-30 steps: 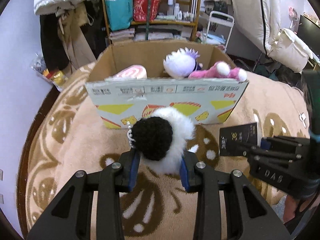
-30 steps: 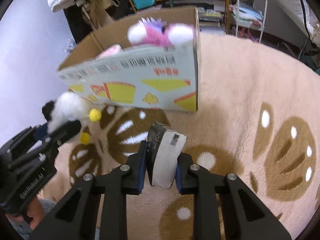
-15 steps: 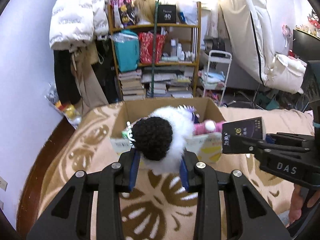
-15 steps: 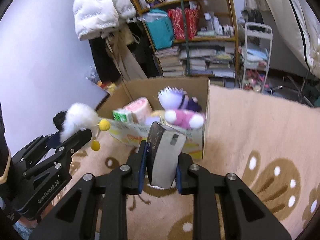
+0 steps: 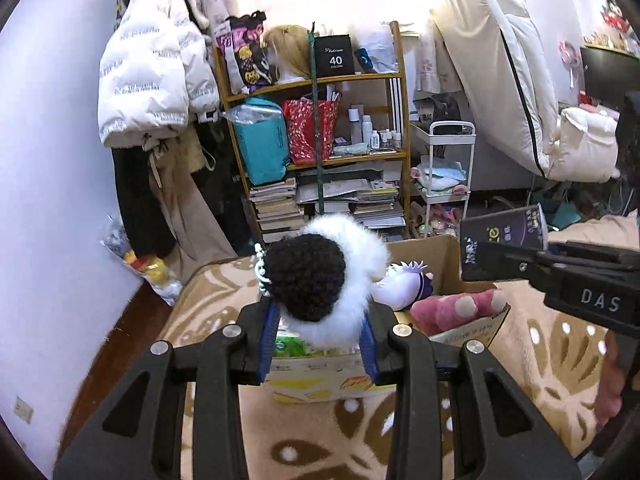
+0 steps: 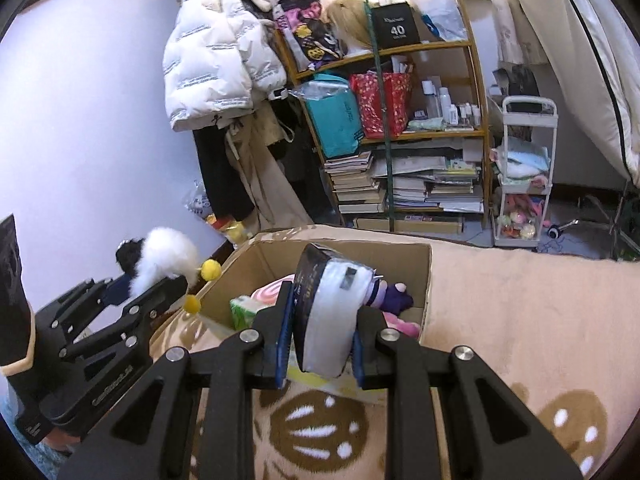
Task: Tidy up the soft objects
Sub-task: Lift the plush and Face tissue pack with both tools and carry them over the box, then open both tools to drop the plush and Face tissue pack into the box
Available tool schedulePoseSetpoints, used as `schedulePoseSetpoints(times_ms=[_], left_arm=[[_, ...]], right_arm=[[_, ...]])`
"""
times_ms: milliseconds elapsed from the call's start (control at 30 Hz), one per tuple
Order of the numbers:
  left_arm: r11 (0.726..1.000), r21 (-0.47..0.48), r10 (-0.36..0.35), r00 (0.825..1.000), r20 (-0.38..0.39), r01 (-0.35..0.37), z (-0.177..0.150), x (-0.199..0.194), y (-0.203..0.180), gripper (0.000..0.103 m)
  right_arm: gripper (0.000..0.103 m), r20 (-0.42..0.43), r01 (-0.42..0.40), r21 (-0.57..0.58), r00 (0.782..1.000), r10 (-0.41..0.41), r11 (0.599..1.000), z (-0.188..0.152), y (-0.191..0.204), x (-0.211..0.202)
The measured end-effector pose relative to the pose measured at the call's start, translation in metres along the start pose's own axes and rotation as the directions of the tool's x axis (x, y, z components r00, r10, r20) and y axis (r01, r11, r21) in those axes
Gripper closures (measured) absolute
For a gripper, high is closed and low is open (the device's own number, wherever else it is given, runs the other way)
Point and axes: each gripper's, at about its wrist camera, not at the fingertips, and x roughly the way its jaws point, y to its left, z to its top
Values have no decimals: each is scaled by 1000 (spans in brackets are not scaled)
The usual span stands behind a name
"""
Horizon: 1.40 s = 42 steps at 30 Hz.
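My left gripper [image 5: 318,344] is shut on a fluffy white and black plush [image 5: 320,276] with yellow pompoms, held above the near left edge of the cardboard box [image 5: 448,256]; it also shows in the right wrist view [image 6: 160,260]. My right gripper [image 6: 320,356] is shut on a soft black and white pack [image 6: 328,312], held over the box [image 6: 344,250]; the pack also shows at the right of the left wrist view [image 5: 502,236]. Inside the box lie a purple and white plush [image 5: 404,284], a pink plush [image 5: 456,308], a pink roll [image 6: 272,290] and a green pack [image 6: 244,308].
The box stands on a beige rug with brown patterns [image 6: 520,320]. Behind it is a wooden shelf of books and bags [image 6: 400,140], a white jacket hanging on the left [image 6: 216,64], a small white cart [image 6: 524,176] and a white mattress leaning at right [image 5: 500,80].
Both grippers have risen and tilted up with their loads. The box now sits lower and smaller in both views, and both loads hang over it.
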Motion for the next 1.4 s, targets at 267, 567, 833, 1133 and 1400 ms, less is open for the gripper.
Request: schedulePoseSetpoints(times_ms=[267, 567, 833, 1133, 1400], left_arm=[[999, -33, 2, 995, -96, -6, -11, 41, 2, 68], [998, -52, -24, 988, -150, 16, -22, 56, 6, 58], [999, -36, 16, 991, -132, -21, -20, 50, 6, 35], [997, 1, 79, 990, -118, -80, -22, 14, 3, 21], [989, 9, 149, 988, -32, -149, -19, -40, 0, 9]], right_arm=[[76, -23, -37, 3, 999, 37, 999, 1, -11, 23], [74, -81, -8, -23, 997, 6, 1000, -11, -5, 45], [47, -77, -10, -14, 997, 9, 1000, -13, -6, 43], [24, -19, 20, 12, 1000, -20, 1000, -6, -10, 10], [0, -2, 93, 22, 996, -93, 995, -9, -6, -24]])
